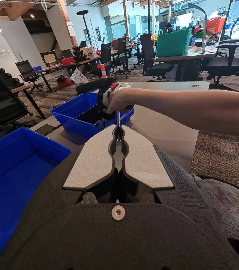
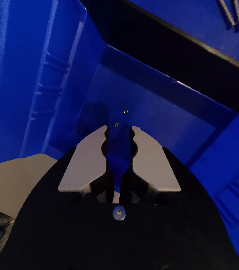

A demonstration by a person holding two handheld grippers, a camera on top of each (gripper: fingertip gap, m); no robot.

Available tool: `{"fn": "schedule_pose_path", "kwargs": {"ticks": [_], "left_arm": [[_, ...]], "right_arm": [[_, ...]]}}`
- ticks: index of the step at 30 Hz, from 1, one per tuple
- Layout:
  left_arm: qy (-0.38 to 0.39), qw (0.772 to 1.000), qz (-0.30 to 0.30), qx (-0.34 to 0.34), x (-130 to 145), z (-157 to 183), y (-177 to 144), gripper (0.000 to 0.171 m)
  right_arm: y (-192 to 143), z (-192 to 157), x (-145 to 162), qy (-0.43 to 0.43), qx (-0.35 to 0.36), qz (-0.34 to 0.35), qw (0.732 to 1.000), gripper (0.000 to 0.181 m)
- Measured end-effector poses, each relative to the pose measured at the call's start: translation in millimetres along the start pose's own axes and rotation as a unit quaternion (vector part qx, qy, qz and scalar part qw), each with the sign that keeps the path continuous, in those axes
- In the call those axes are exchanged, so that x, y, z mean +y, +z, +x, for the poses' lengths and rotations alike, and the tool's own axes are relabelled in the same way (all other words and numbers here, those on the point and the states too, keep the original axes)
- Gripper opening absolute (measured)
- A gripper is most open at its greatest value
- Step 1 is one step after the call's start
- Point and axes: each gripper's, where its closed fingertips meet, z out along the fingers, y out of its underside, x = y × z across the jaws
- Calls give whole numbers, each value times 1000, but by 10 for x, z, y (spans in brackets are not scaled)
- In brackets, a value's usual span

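My left gripper [image 1: 118, 128] is shut on a long metal bolt [image 1: 118, 119] that stands upright between its fingertips, above the grey table [image 1: 159, 128]. Beyond it a person's hand holds my right gripper [image 1: 102, 122] pointing down into a blue bin [image 1: 72, 116]. In the right wrist view the right gripper [image 2: 119, 127] is open just above the floor of that blue bin [image 2: 159, 116]. Small metal nuts lie there: one [image 2: 116, 124] just ahead of the gap between the fingertips, one [image 2: 125, 111] farther on, one [image 2: 138, 128] at the right fingertip.
A second blue bin [image 1: 13, 160] stands near left of my left gripper. A black divider [image 2: 174, 51] crosses the bin, with several long bolts [image 2: 231, 17] in the compartment beyond. Office chairs [image 1: 152, 58], desks and an orange cone [image 1: 103, 71] stand behind the table. Across from one pair of fingers to the other is roughly 30 centimeters.
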Motion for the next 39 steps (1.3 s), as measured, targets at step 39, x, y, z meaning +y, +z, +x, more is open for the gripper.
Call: {"fn": "schedule_pose_path", "kwargs": {"ticks": [39], "left_arm": [[-79,995,40,43,-18,-23,-31,2]], "right_arm": [[-1834,-2861,758,-238,-377,531,720,2]]}}
